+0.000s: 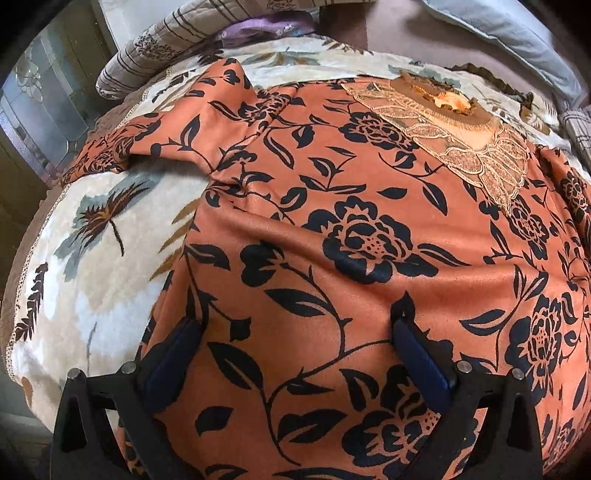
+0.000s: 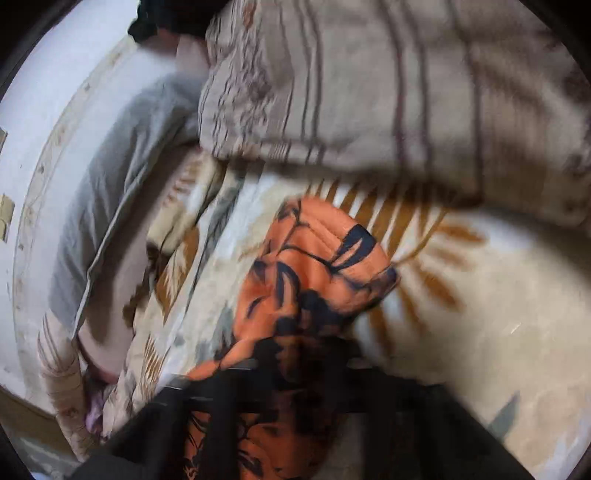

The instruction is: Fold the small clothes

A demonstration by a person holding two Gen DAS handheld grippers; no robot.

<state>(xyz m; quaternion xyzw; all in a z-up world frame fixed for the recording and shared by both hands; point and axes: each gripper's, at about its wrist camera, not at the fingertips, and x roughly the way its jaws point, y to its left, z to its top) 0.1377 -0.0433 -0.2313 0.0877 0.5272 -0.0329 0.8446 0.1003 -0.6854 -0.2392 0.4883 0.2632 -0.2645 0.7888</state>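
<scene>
An orange garment with black flowers [image 1: 332, 221] lies spread flat on a cream floral blanket [image 1: 92, 266]. It has a lace neck panel [image 1: 461, 140] at the far right and a sleeve [image 1: 147, 140] stretched out to the far left. My left gripper [image 1: 295, 325] is open, its blue-padded fingers [image 1: 417, 350] apart above the garment's near part. In the blurred right wrist view, my right gripper [image 2: 295, 354] is shut on a bunched end of the same garment [image 2: 314, 266], which stands up from the blanket [image 2: 480, 295].
A striped beige pillow [image 1: 147, 55] and a purple cloth [image 1: 258, 27] lie at the far left of the bed. A grey pillow [image 1: 517, 37] lies at the far right. The right wrist view shows the striped pillow [image 2: 369, 92], a grey pillow [image 2: 110, 184] and a white headboard [image 2: 37, 147].
</scene>
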